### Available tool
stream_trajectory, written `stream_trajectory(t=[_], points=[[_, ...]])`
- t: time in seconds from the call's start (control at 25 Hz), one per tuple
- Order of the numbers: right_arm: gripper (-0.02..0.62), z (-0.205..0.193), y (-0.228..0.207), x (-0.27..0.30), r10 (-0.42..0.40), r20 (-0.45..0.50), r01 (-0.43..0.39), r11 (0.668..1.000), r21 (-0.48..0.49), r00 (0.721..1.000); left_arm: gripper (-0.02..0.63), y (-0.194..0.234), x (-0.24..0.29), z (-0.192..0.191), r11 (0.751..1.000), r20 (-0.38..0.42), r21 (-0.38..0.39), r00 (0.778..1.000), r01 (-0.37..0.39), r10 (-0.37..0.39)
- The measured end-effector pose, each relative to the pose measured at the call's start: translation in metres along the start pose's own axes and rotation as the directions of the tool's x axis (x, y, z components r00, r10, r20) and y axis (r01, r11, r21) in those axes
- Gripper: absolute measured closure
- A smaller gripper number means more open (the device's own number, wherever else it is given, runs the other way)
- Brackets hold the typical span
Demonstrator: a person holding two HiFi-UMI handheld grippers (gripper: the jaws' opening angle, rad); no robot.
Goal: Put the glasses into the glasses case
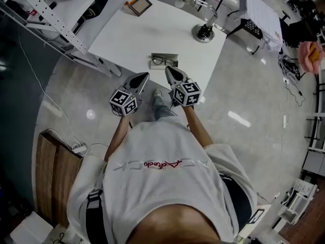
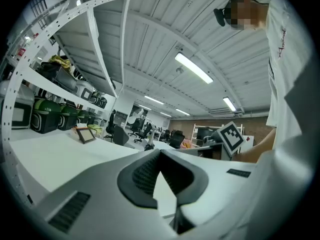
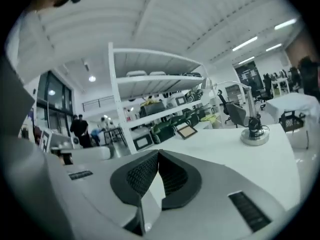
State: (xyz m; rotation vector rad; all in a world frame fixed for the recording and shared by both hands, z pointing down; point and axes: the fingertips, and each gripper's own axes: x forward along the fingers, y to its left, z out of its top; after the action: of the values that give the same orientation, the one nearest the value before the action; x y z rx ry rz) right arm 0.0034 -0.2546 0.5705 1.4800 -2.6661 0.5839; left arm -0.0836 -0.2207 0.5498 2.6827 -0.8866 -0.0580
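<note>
The dark-framed glasses point(image 1: 160, 61) lie inside the open grey glasses case point(image 1: 173, 56), which rests near the front edge of the white table point(image 1: 152, 32). Both grippers hover side by side just short of that edge, pointing towards the case. My left gripper point(image 1: 145, 75) point(image 2: 160, 151) is shut, its tips meeting with nothing between them. My right gripper point(image 1: 168, 69) point(image 3: 158, 153) is also shut and empty, its tip a little in front of the case. Neither gripper view shows the glasses or the case.
A desk lamp point(image 1: 205, 29) point(image 3: 254, 134) stands at the table's far right, and a picture frame point(image 1: 139, 5) point(image 2: 86, 134) point(image 3: 186, 131) lies at the far edge. Metal shelving point(image 1: 48, 14) runs along the left. A wooden bench point(image 1: 53, 177) sits at the lower left.
</note>
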Motion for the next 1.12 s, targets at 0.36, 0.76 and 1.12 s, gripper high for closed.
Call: stream_trajectory(t=[0.36,0.76,1.12], points=[[0.588,0.015,0.032,-0.049,0.015,0.143,-0.011,1.0,-0.028,0.99,0.598,-0.038,-0.015,-0.015,1.0,0.003,-0.011,1.0,0.027,-0.027],[0.589,0.006,0.048,-0.084,0.074,0.111,-0.069,0.996,-0.051,0.991,0.598,-0.074,-0.016,-0.02,1.0,0.008,-0.008,1.0,0.022,-0.022],[0.59,-0.018,0.051,-0.146,0.078,0.052,-0.075,0.996,-0.053,0.996,0.598,-0.143,-0.023,-0.049,0.999,-0.006,-0.044,1.0,0.005,-0.005]])
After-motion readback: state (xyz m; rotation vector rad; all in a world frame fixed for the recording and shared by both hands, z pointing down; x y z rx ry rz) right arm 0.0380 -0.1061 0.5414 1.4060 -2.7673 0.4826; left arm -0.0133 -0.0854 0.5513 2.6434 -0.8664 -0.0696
